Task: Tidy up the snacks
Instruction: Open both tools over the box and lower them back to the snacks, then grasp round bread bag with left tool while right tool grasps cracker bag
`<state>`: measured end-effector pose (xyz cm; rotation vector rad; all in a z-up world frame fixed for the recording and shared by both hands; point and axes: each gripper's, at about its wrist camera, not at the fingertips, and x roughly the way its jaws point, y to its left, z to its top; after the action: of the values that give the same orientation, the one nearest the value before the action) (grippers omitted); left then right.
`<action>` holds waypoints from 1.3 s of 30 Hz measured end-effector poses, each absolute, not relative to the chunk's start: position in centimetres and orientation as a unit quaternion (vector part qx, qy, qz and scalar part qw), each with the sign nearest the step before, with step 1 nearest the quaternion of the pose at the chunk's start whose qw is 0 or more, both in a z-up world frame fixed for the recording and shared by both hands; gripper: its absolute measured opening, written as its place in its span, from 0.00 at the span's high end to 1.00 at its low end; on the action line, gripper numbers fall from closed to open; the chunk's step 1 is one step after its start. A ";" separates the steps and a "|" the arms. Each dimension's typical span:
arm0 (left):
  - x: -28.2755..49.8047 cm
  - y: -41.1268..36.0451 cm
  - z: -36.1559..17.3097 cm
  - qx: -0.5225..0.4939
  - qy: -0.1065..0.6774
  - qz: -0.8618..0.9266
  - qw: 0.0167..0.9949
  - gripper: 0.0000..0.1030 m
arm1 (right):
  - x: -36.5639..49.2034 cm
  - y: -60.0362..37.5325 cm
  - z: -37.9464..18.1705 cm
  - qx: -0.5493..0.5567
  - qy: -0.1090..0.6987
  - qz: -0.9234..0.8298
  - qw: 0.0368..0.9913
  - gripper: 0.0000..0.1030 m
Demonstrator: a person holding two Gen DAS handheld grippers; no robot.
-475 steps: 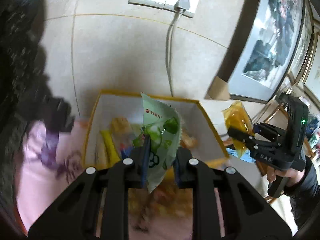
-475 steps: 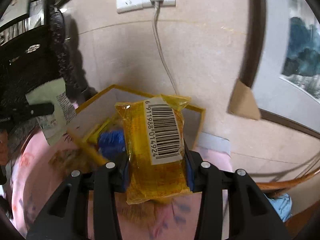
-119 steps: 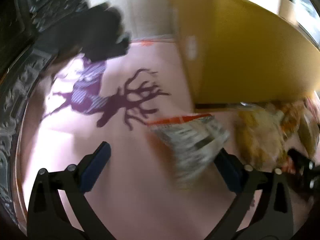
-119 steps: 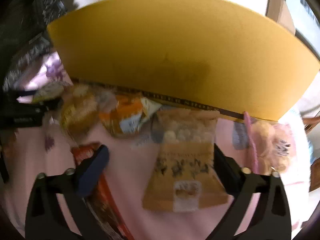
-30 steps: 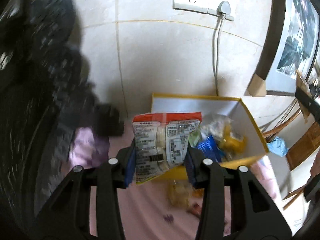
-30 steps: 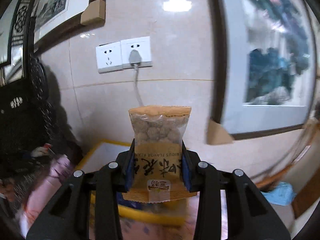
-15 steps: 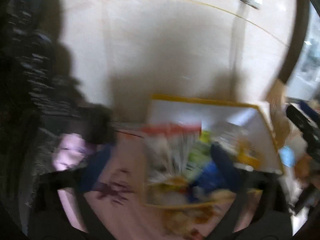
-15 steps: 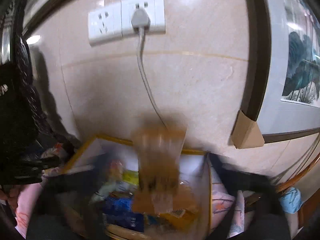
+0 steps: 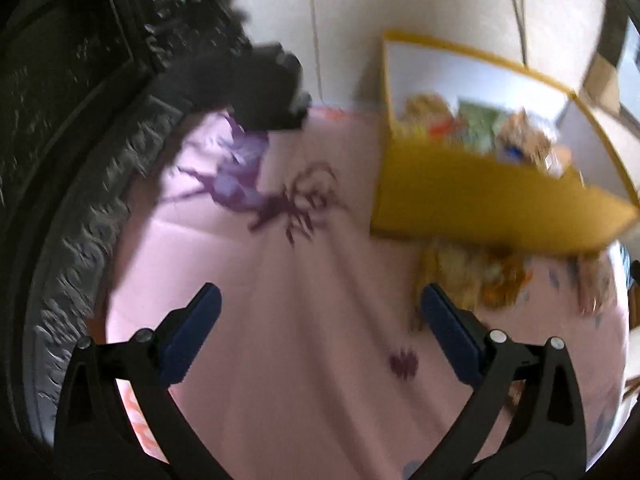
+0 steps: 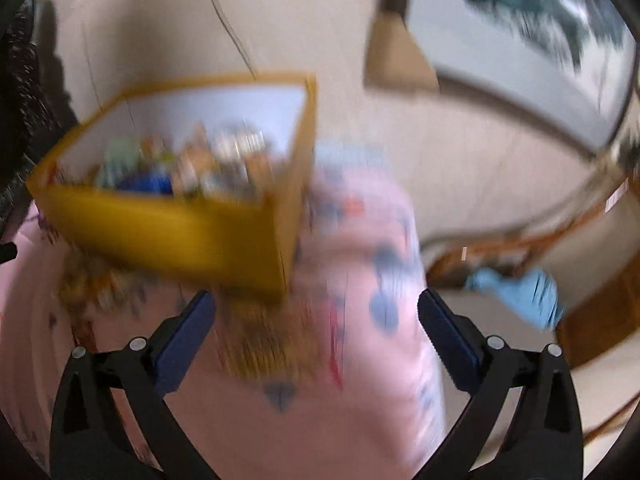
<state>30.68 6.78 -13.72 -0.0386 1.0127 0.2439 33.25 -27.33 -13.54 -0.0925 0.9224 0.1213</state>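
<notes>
Both views are blurred by motion. A yellow box (image 9: pixel 472 196) with white inner walls stands on the pink cloth and holds several snack packets (image 9: pixel 476 128). My left gripper (image 9: pixel 320 300) is open and empty, low over bare cloth to the left of the box. Loose yellow and orange packets (image 9: pixel 476 276) lie in front of the box, near the left gripper's right finger. In the right wrist view the box (image 10: pixel 172 236) sits at the upper left. My right gripper (image 10: pixel 316 304) is open and empty above a yellowish packet (image 10: pixel 264 344) on the cloth.
A pink cloth (image 9: pixel 304 392) with a purple deer print (image 9: pixel 276 204) covers the table. Dark carved furniture (image 9: pixel 68 128) rises at the left. A tiled wall with a cable (image 10: pixel 228 32) stands behind the box; framed pictures (image 10: pixel 532 40) and a light blue object (image 10: pixel 520 292) are at the right.
Both grippers let go of their packets over the box, opened wide and dropped toward the cloth. The box has moved from centre to the upper side of each view.
</notes>
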 end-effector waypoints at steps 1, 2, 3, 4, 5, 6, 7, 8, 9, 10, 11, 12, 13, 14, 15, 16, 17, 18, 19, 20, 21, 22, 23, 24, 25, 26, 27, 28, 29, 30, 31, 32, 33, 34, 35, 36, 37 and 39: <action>30.4 6.5 -14.2 -0.016 0.487 0.108 0.867 0.02 | 32.9 -27.6 -14.6 -0.036 0.455 0.057 0.888 0.01; 30.2 5.9 -14.8 -0.011 0.491 0.100 0.865 0.02 | 32.5 -27.7 -15.2 -0.030 0.461 0.055 0.885 0.01; 30.2 5.7 -14.9 -0.008 0.491 0.097 0.866 0.02 | 32.2 -27.7 -16.0 -0.022 0.467 0.054 0.882 0.01; 30.2 5.3 -15.1 -0.006 0.489 0.089 0.868 0.02 | 31.9 -27.6 -16.5 -0.015 0.469 0.055 0.881 0.01; 30.3 4.9 -15.3 -0.003 0.486 0.078 0.871 0.02 | 31.8 -27.4 -17.0 -0.012 0.471 0.058 0.880 0.01; 30.5 4.5 -15.3 -0.002 0.484 0.073 0.872 0.02 | 31.9 -27.2 -17.4 -0.011 0.473 0.057 0.879 0.01; 30.8 4.2 -15.4 -0.002 0.482 0.068 0.873 0.02 | 32.0 -27.0 -17.8 -0.010 0.474 0.055 0.879 0.01; 31.2 3.8 -15.5 -0.005 0.480 0.058 0.875 0.02 | 32.1 -26.8 -18.2 -0.006 0.474 0.058 0.878 0.01; 31.5 3.3 -15.6 -0.007 0.477 0.050 0.877 0.02 | 32.2 -26.9 -18.3 -0.002 0.473 0.060 0.879 0.01; 31.9 3.1 -15.7 -0.013 0.473 0.037 0.880 0.02 | 32.5 -26.8 -18.5 -0.003 0.472 0.062 0.879 0.01; 32.2 3.0 -16.0 -0.021 0.471 0.027 0.881 0.02 | 32.7 -26.7 -18.6 -0.005 0.470 0.064 0.880 0.01; 32.6 2.8 -16.2 -0.032 0.472 0.009 0.881 0.02 | 32.9 -26.4 -18.7 -0.008 0.463 0.069 0.884 0.01; 33.0 2.7 -16.5 -0.039 0.471 -0.003 0.881 0.02 | 33.0 -26.2 -18.7 -0.012 0.458 0.069 0.886 0.01; 33.3 2.5 -16.7 -0.042 0.469 -0.014 0.882 0.02 | 33.3 -26.0 -18.8 -0.015 0.455 0.070 0.887 0.01; 33.5 2.4 -17.0 -0.038 0.470 -0.014 0.882 0.02 | 33.5 -25.9 -18.9 -0.012 0.456 0.074 0.887 0.01; 33.9 2.1 -17.4 -0.026 0.477 -0.007 0.879 0.02 | 33.8 -25.9 -19.0 -0.007 0.458 0.076 0.886 0.01; 34.3 2.0 -17.8 -0.016 0.482 -0.005 0.876 0.02 | 34.1 -25.9 -19.2 -0.004 0.459 0.077 0.885 0.01; 34.6 1.7 -18.1 -0.003 0.486 -0.008 0.874 0.02 | 34.3 -25.9 -19.3 0.000 0.459 0.081 0.885 0.01; 34.7 1.5 -18.4 0.011 0.485 -0.008 0.874 0.02 | 34.4 -25.9 -19.4 0.002 0.457 0.082 0.886 0.01; 34.9 1.2 -18.8 0.030 0.481 -0.018 0.876 0.02 | 34.6 -25.8 -19.4 0.002 0.455 0.081 0.887 0.01; 35.0 1.0 -19.0 0.041 0.479 -0.026 0.876 0.02 | 34.7 -25.8 -19.4 0.002 0.454 0.078 0.888 0.01; 35.3 0.9 -19.5 0.056 0.482 -0.028 0.874 0.02 | 34.6 -25.8 -19.3 0.001 0.454 0.076 0.888 0.01; 35.7 0.7 -20.2 0.073 0.492 -0.033 0.867 0.02 | 34.6 -25.7 -19.2 -0.002 0.453 0.075 0.888 0.01; 35.8 0.6 -20.6 0.081 0.497 -0.043 0.863 0.02 | 34.5 -25.7 -19.1 -0.004 0.452 0.074 0.889 0.01; 36.0 0.4 -21.0 0.088 0.500 -0.051 0.860 0.02 | 34.5 -25.6 -19.2 -0.007 0.450 0.076 0.890 0.01; 36.1 0.3 -21.4 0.094 0.502 -0.055 0.858 0.02 | 34.6 -25.5 -19.4 -0.009 0.450 0.080 0.890 0.01; 36.1 0.6 -21.3 0.083 0.495 -0.053 0.863 0.02 | 35.0 -25.6 -19.7 -0.006 0.452 0.081 0.888 0.01; 36.3 0.8 -21.4 0.069 0.503 -0.054 0.860 0.02 | 35.3 -25.7 -19.9 0.002 0.457 0.083 0.886 0.01; 36.6 1.3 -21.5 0.043 0.514 -0.052 0.855 0.03 | 35.6 -25.9 -20.2 0.019 0.465 0.083 0.881 0.01; 36.7 1.4 -21.4 0.036 0.514 -0.046 0.856 0.07 | 35.8 -26.0 -20.4 0.031 0.466 0.083 0.880 0.01; 36.6 1.3 -21.3 0.036 0.513 -0.040 0.856 0.09 | 36.0 -26.1 -20.7 0.045 0.466 0.084 0.879 0.01; 36.5 1.1 -21.2 0.035 0.513 -0.041 0.857 0.16 | 35.9 -26.1 -20.7 0.049 0.462 0.081 0.882 0.04; 36.3 0.7 -20.9 0.037 0.512 -0.046 0.857 0.28 | 35.7 -25.8 -20.5 0.053 0.458 0.087 0.883 0.17; 36.1 0.4 -20.7 0.040 0.512 -0.052 0.857 0.34 | 35.5 -25.7 -20.3 0.055 0.458 0.090 0.883 0.22; 35.9 0.2 -20.5 0.040 0.513 -0.056 0.855 0.44 | 35.3 -25.5 -20.1 0.066 0.466 0.090 0.877 0.24; 35.8 0.1 -20.4 0.038 0.517 -0.050 0.854 0.45 | 35.2 -25.5 -20.0 0.069 0.472 0.086 0.875 0.28; 35.7 0.3 -20.3 0.027 0.521 -0.042 0.852 0.45 | 35.1 -25.3 -19.8 0.068 0.477 0.083 0.872 0.32; 35.3 0.6 -20.1 0.008 0.524 -0.039 0.851 0.45 | 34.7 -25.2 -19.5 0.073 0.493 0.081 0.863 0.32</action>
<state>35.31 0.56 -20.14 0.0159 1.1032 -0.0812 34.72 -25.23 -19.47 0.1539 1.0337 0.1690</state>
